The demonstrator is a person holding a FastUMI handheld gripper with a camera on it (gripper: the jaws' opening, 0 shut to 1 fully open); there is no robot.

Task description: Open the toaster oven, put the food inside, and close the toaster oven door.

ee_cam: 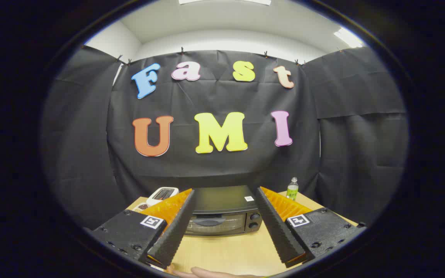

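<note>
A black toaster oven (222, 210) stands on the wooden table (226, 251) beyond my fingers, its glass door shut, a handle across the door and two knobs on its right side. My gripper (224, 204) is open, held above the table, with the oven framed in the wide gap between the two ridged black fingers (176, 227). Nothing is between them. Left of the oven, partly hidden behind my left finger, lies a small plate with dark food (142, 207).
A white device (162, 194) sits behind the plate at the table's back left. A small green-labelled bottle (292, 189) stands right of the oven. A person's hand (207, 273) rests on the table's near edge, below my fingers.
</note>
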